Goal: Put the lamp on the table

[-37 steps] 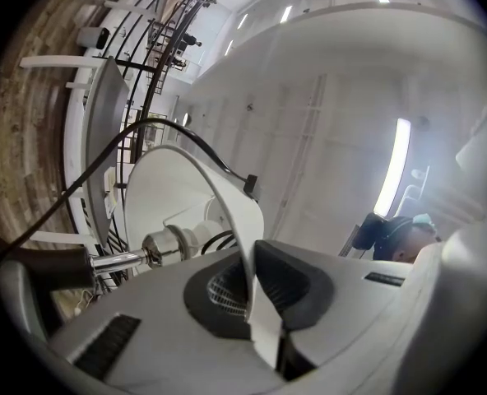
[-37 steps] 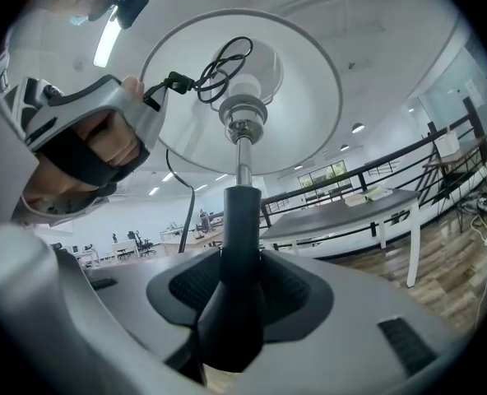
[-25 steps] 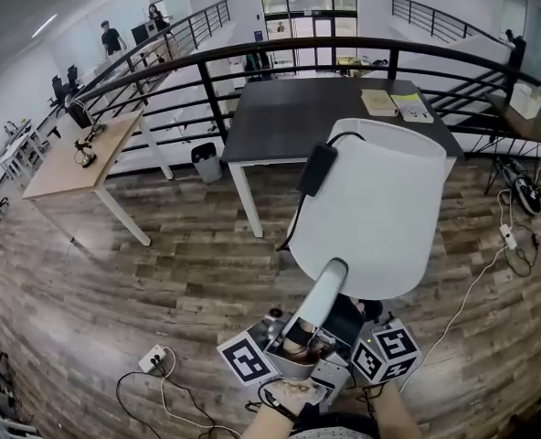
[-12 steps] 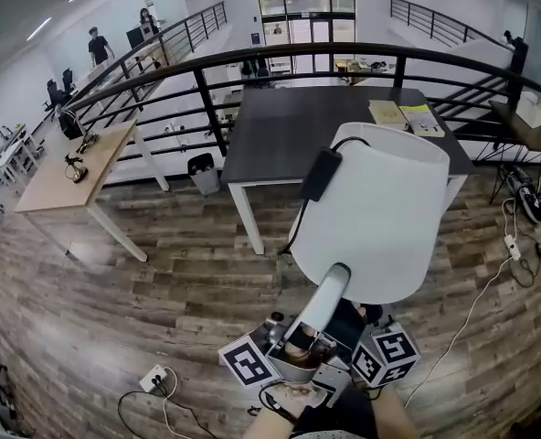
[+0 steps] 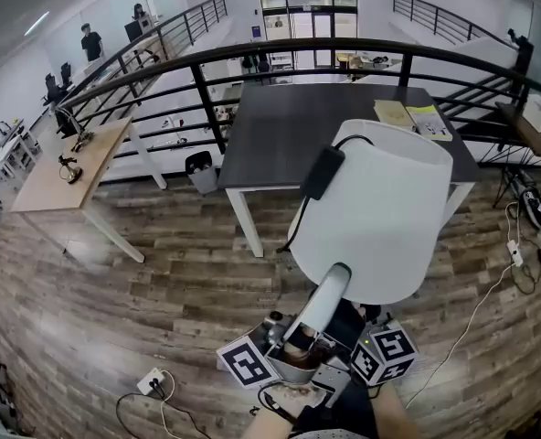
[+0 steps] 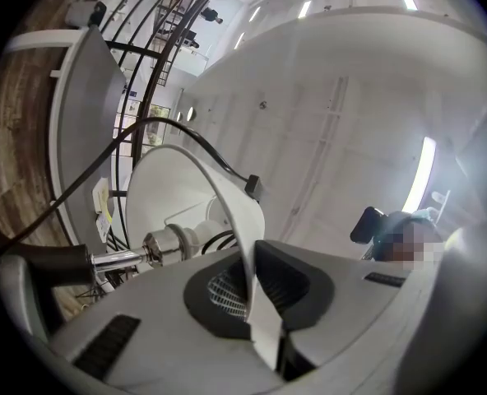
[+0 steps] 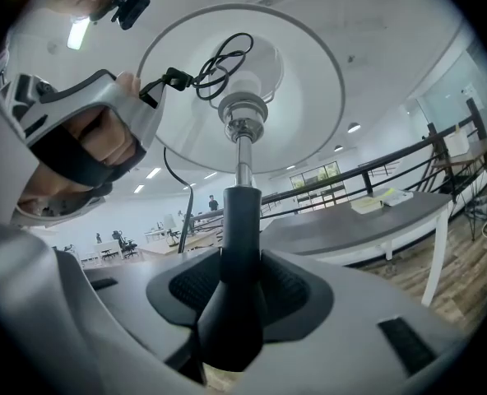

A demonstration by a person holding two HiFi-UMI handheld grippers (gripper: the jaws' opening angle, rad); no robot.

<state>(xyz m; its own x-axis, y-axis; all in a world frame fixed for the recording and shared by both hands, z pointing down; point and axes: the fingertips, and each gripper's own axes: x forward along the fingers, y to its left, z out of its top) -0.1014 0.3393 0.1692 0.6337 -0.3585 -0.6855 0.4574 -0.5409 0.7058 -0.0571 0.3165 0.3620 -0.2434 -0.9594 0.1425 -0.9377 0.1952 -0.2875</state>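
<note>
Left hand-held gripper [image 6: 256,295] was clenched on the thin rim of the white-shaded lamp [image 5: 380,213], and the right hand-held gripper [image 7: 239,290] grasped its black stem [image 7: 240,220]. The lamp hung tilted above the wooden plank floor [image 5: 115,282], on the near side of the dark rectangular bench [image 5: 289,122], not touching it

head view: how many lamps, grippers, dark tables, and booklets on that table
lamp: 1
grippers: 2 (left gripper, right gripper)
dark table: 1
booklets: 2
total: 6
</note>
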